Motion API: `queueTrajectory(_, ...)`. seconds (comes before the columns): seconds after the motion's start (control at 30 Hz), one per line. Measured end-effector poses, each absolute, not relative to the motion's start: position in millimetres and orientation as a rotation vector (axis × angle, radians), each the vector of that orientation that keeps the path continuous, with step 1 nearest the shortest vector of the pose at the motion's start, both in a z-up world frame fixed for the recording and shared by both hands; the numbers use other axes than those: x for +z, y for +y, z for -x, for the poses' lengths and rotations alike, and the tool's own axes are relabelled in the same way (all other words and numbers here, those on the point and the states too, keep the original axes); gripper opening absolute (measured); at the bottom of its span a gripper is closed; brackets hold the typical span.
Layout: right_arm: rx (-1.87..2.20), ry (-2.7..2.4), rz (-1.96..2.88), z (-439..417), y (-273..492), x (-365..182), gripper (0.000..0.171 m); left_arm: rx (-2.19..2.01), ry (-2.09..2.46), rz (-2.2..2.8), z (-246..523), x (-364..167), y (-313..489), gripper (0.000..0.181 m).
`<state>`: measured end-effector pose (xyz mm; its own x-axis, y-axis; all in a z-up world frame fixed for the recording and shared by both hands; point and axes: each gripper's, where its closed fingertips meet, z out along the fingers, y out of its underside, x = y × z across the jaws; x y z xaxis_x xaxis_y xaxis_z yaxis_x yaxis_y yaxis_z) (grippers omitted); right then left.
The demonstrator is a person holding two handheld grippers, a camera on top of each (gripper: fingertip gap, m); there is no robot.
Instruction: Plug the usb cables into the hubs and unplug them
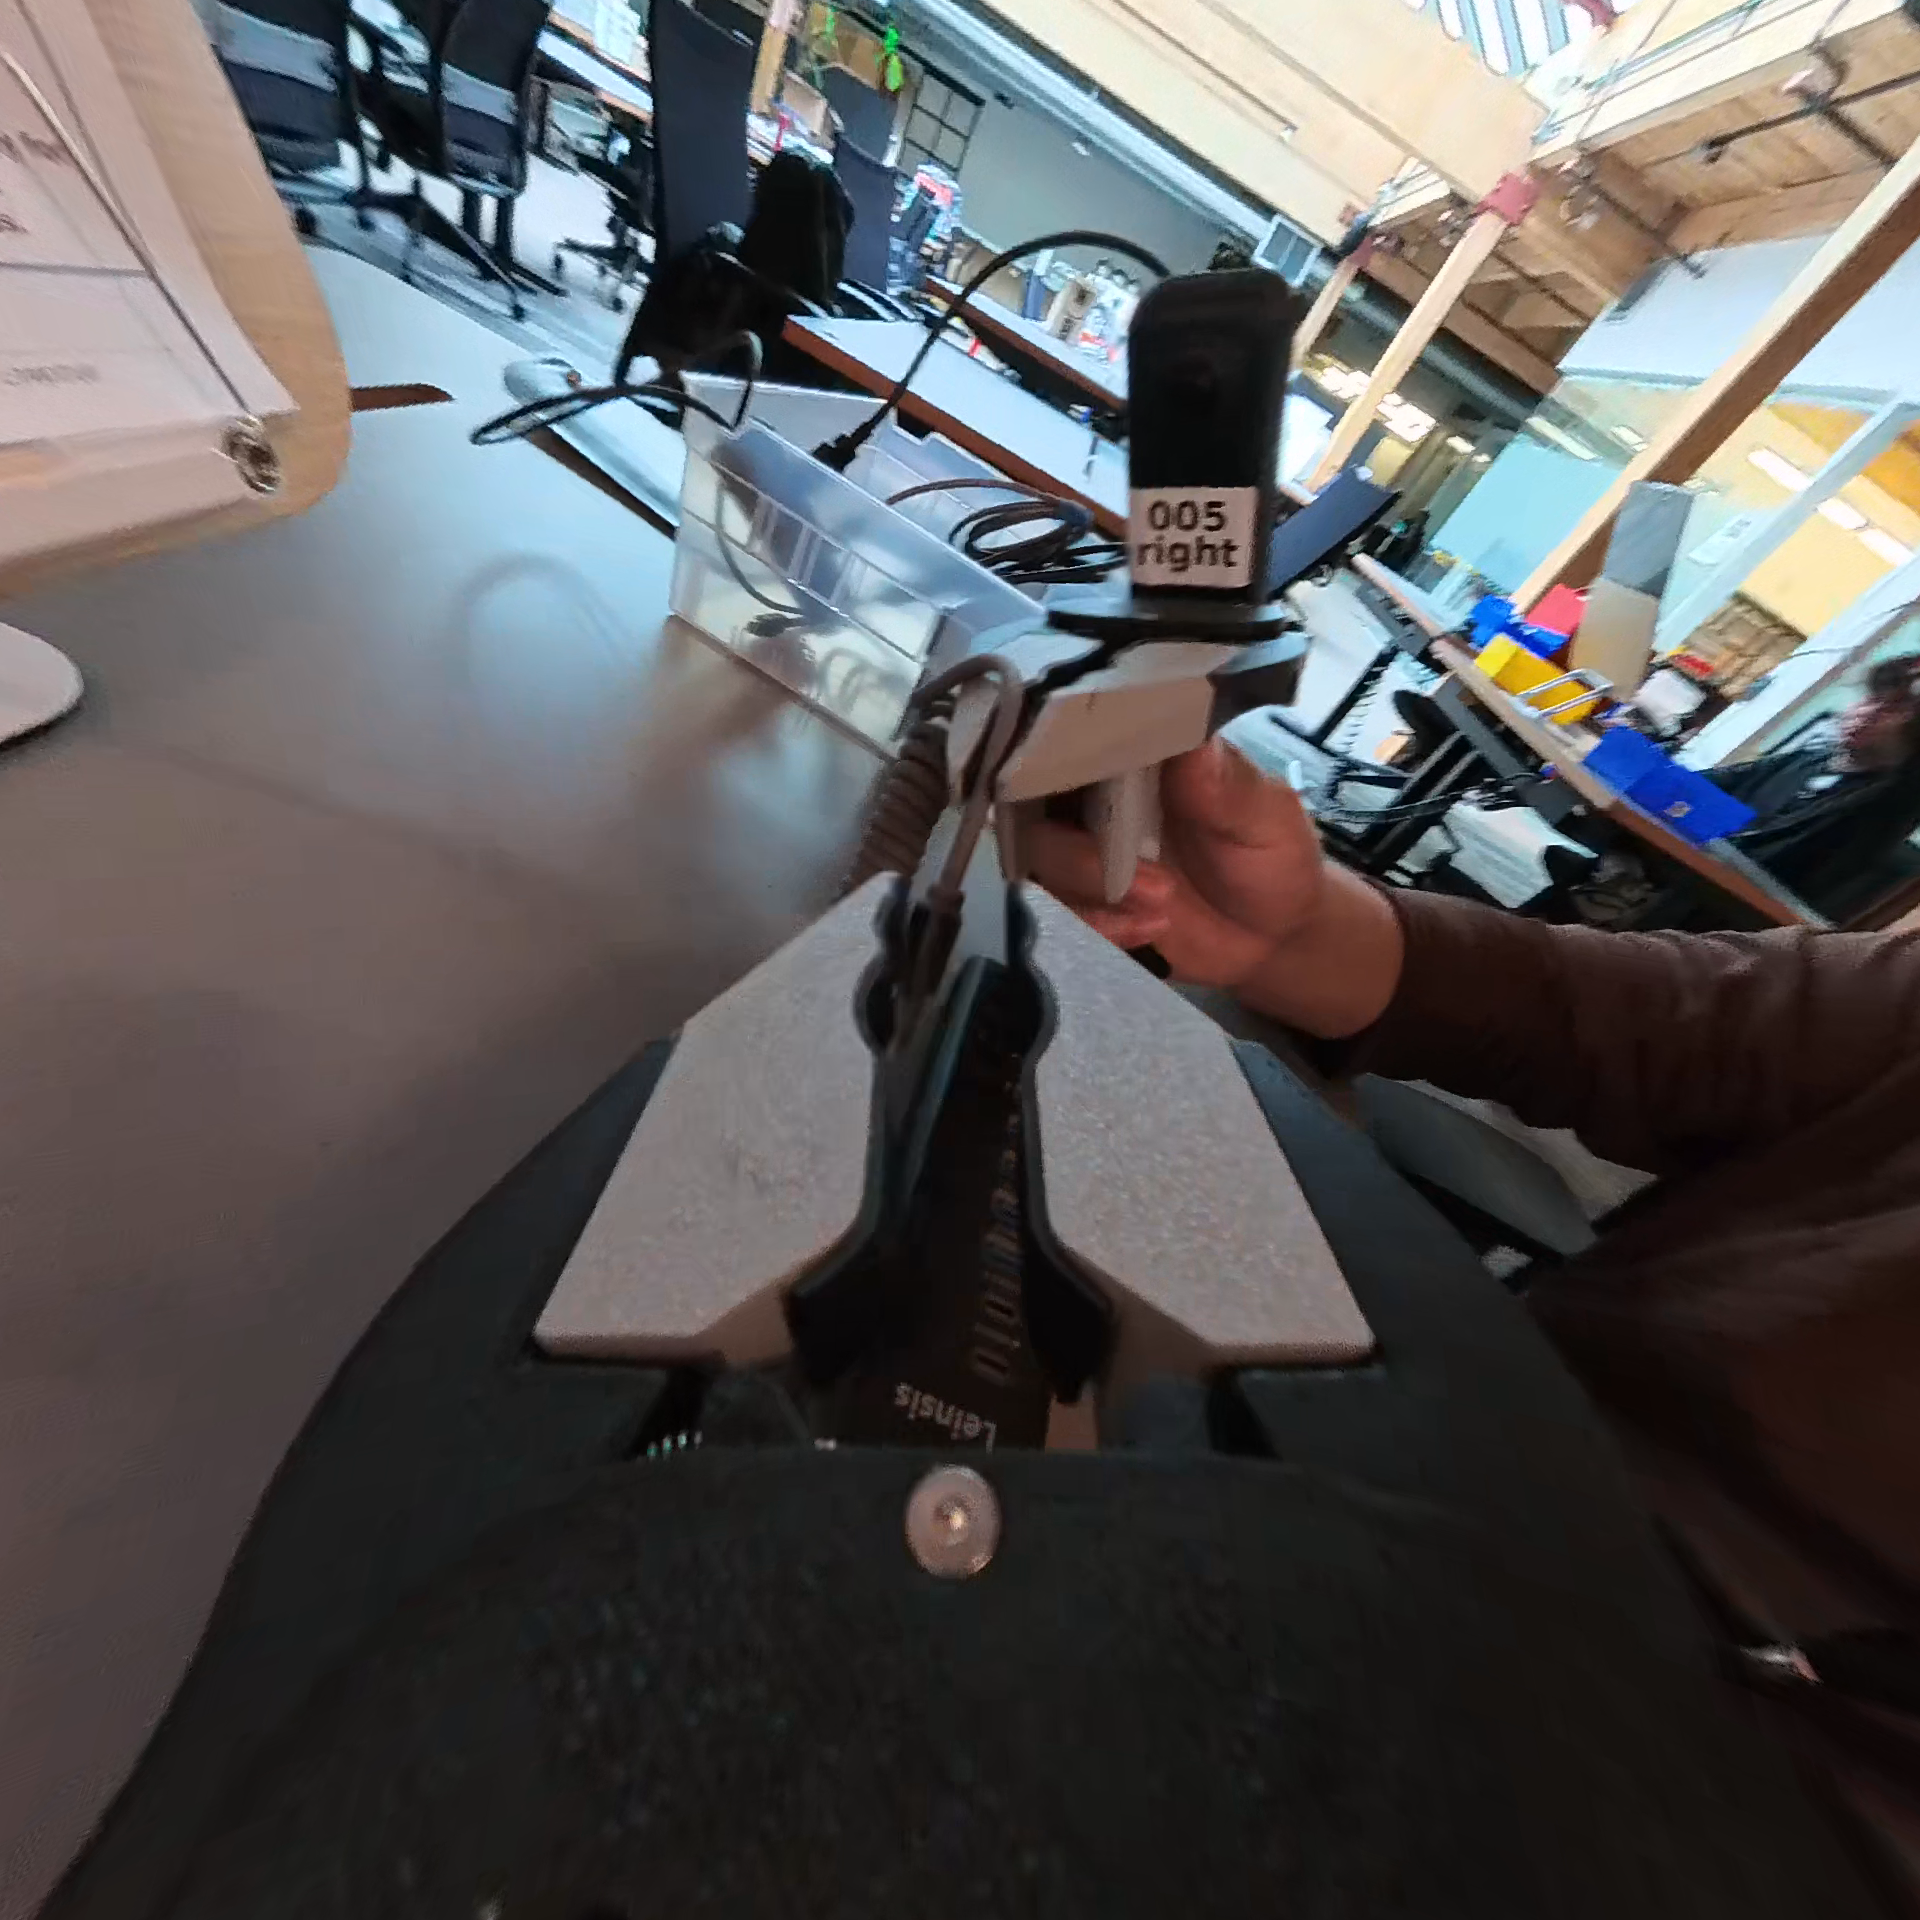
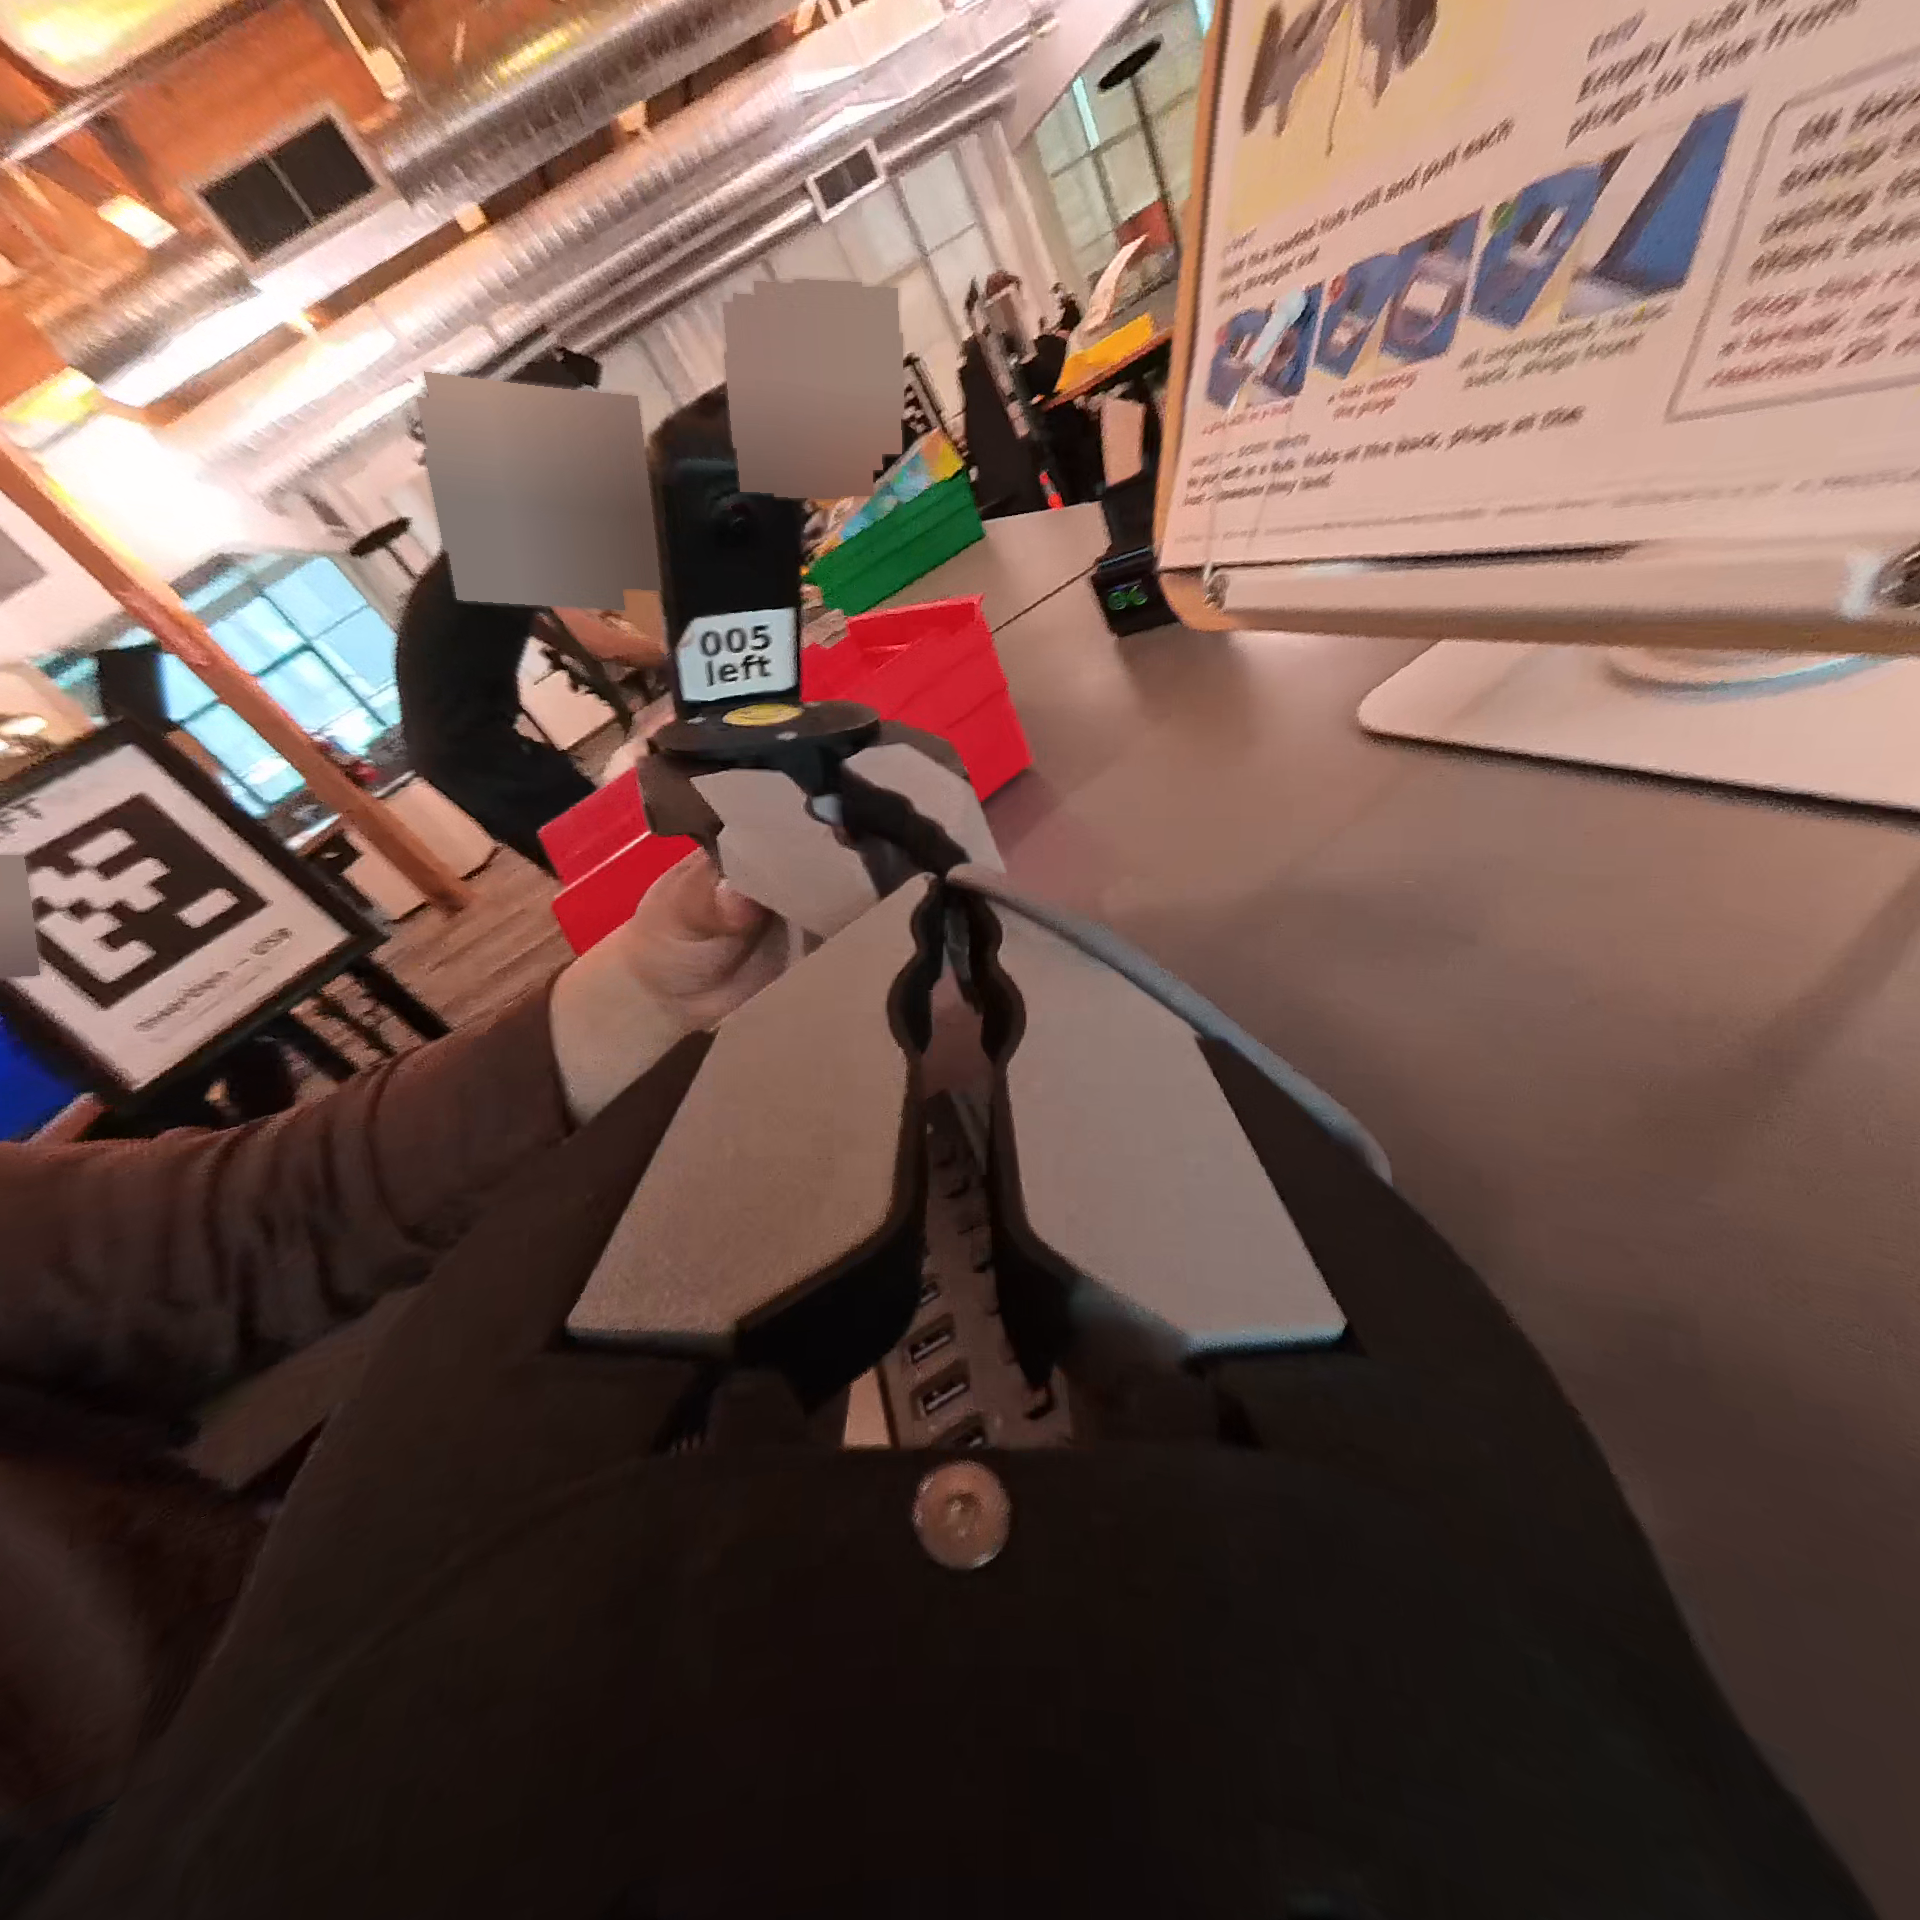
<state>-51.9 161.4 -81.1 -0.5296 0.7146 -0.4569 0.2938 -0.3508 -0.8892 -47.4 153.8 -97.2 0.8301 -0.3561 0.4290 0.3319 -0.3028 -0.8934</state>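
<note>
My left gripper (image 1: 951, 914) is shut on a long black hub (image 1: 971, 1195) that lies between its fingers. A grey cable (image 1: 987, 717) loops from its tip over to the right gripper (image 1: 1117, 707), which a hand (image 1: 1226, 883) holds close ahead. In the right wrist view my right gripper (image 2: 951, 904) is shut on a grey hub (image 2: 940, 1371) with a row of USB ports. A grey cable (image 2: 1164, 997) arcs away past its right finger. The left gripper (image 2: 821, 821) faces it, almost tip to tip, above the table.
A clear plastic bin (image 1: 831, 582) with black cables (image 1: 1029, 530) stands on the dark table (image 1: 312, 883) behind the right gripper. An instruction board on a white stand (image 2: 1558, 343) is at the table's edge. Red bins (image 2: 935, 696), a green bin (image 2: 904, 535) and people are beyond. Left and right tips are no more than a few centimetres apart.
</note>
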Motion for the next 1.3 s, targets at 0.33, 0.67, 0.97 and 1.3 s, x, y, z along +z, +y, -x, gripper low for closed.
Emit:
queueTrajectory(0.33,2.034,-1.504,1.328,48.3,171.1,-71.3,0.000,-0.292,0.205,1.934,42.1,-129.9,161.5,0.002)
queueTrajectory(0.67,1.952,-1.522,1.339,52.1,171.3,-76.8,0.002,-0.085,0.231,1.947,55.3,-131.8,163.3,0.002)
queueTrajectory(0.97,1.865,-1.613,1.376,56.4,162.7,-93.2,0.013,0.155,0.345,1.943,57.2,-130.0,163.1,0.001)
queueTrajectory(1.3,1.870,-1.629,1.399,56.9,160.0,-96.9,0.017,0.263,0.393,1.946,58.3,-132.2,164.1,0.001)
